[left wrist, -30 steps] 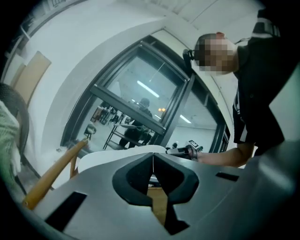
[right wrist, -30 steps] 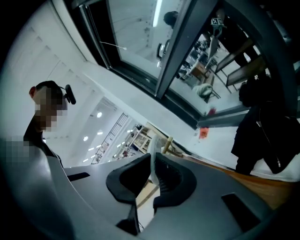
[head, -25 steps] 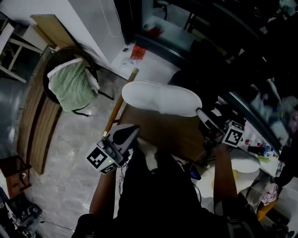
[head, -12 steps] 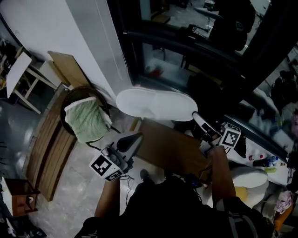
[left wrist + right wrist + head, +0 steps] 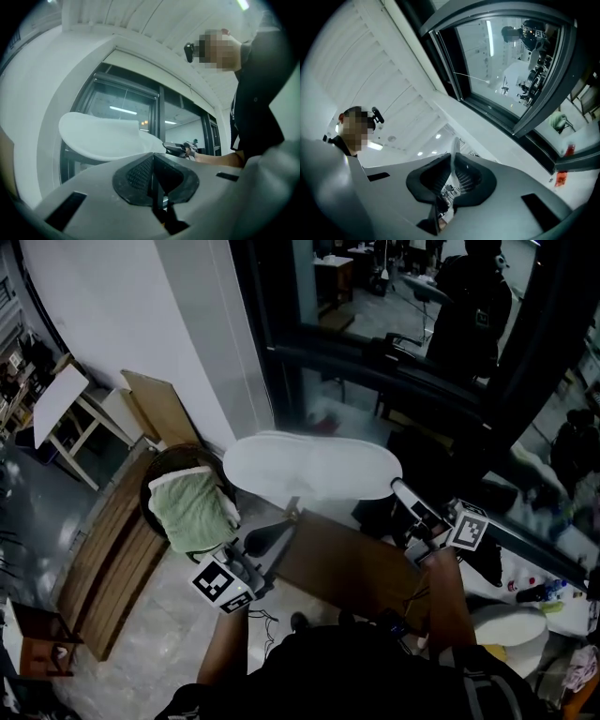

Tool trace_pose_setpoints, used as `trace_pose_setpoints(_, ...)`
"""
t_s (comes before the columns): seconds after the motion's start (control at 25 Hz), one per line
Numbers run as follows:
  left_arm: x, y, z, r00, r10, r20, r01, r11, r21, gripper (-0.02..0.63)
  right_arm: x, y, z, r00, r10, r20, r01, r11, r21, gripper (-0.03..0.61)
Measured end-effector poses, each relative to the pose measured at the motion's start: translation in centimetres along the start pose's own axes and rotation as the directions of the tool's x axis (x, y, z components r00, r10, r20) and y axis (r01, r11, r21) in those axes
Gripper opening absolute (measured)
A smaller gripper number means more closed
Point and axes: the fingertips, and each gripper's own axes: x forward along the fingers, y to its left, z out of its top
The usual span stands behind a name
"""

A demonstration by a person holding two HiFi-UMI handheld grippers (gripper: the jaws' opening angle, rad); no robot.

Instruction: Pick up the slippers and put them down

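Note:
A white slipper (image 5: 309,468) hangs flat in the air in front of the dark window. My right gripper (image 5: 399,487) is shut on its right end; in the right gripper view the slipper's thin white edge (image 5: 455,151) stands pinched between the pads. My left gripper (image 5: 265,539) is lower and to the left, under the slipper and apart from it, jaws shut with nothing in them. From the left gripper (image 5: 152,176) view the slipper (image 5: 105,138) floats ahead, with the right gripper (image 5: 178,148) on its right end. I see only one slipper.
A round dark chair with a green towel (image 5: 192,512) stands at the left. A brown wooden board (image 5: 352,563) lies below the slipper. Wooden slats (image 5: 98,563) run along the floor at left. The window frame (image 5: 281,343) and white wall are close ahead.
Both grippers have risen, and the slipper went up with the right one. The head view has tipped up toward the window; the chair and board have slid lower in the picture.

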Motion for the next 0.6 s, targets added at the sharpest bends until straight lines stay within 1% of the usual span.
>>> trace_pose_setpoints(0.12, 0.5, 0.8, 0.3, 1.000, 0.004, -0.004, -0.004, 1.000, 0.005, 0.012, 0.5, -0.6, 0.5, 1.000, 0.010, 0.009, -0.010, 0.999, 0.032, 0.043)
trace_pose_setpoints(0.32, -0.5, 0.0, 0.2, 1.000, 0.013, -0.022, -0.013, 1.000, 0.015, 0.012, -0.6, -0.3, 0.0, 0.999, 0.017, 0.034, -0.020, 0.997, 0.075, 0.043)
trace_pose_setpoints(0.48, -1.1, -0.4, -0.5, 0.999, 0.027, -0.024, -0.027, 1.000, -0.005, 0.012, -1.1, -0.2, -0.5, 1.000, 0.000, 0.019, -0.002, 0.997, 0.073, 0.043)
trace_pose_setpoints(0.6, -0.9, 0.2, -1.8, 0.999, 0.029, -0.028, -0.031, 0.999, -0.042, 0.012, -1.8, -1.8, -0.9, 0.999, -0.033, 0.013, 0.032, 0.995, 0.095, 0.043)
